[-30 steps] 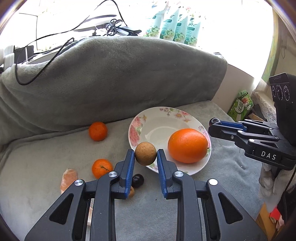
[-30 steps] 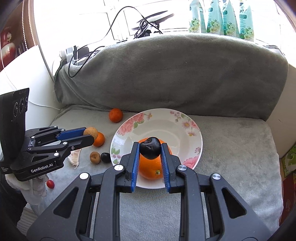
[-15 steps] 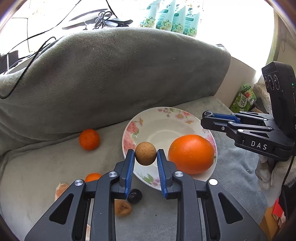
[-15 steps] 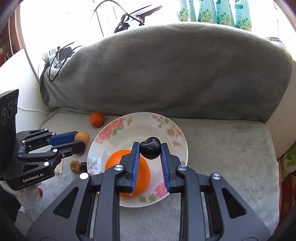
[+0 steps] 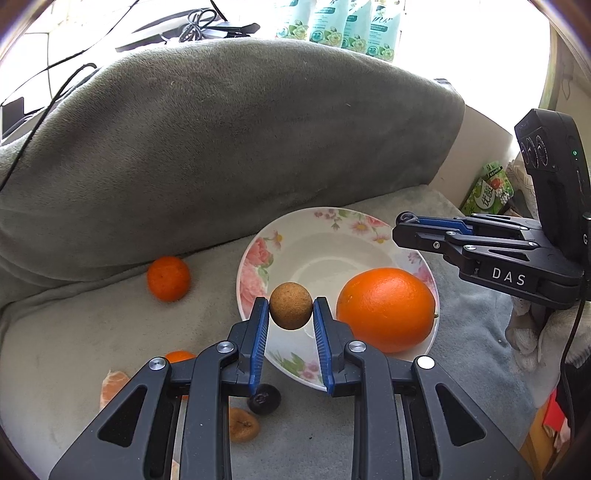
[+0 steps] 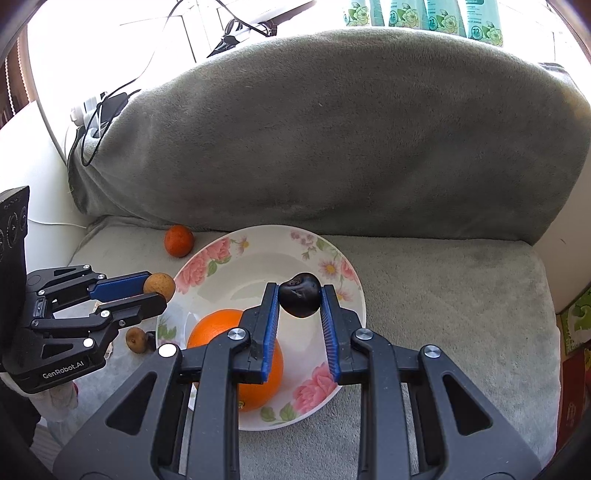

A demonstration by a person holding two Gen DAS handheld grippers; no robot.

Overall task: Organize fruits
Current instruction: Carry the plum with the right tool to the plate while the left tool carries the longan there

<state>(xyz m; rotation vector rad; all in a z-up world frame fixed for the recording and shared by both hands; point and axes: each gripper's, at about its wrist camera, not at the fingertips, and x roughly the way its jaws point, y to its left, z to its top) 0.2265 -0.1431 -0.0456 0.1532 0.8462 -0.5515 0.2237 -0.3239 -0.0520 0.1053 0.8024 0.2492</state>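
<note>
Both grippers have advanced over the floral plate [image 6: 343,266]: left gripper [image 5: 290,317] fingers clamp the brown fruit [image 5: 290,305], right gripper [image 6: 300,302] fingers clamp the dark fruit [image 6: 300,300], both at mid-frame, so release onto the plate looks near.

One plate [image 5: 255,266] — one orange [image 5: 386,308]; two tangerines [image 5: 168,278]; two grippers [image 5: 290,321].

Ahead of the gripper, a bulky grey blanket [image 6: 369,140] draped over a cushioned bench [image 6: 461,295]; beyond it, tangled black cables [image 5: 199,22] and green floral packs [image 5: 336,26] against glaring window light [image 6: 92,44].
</note>
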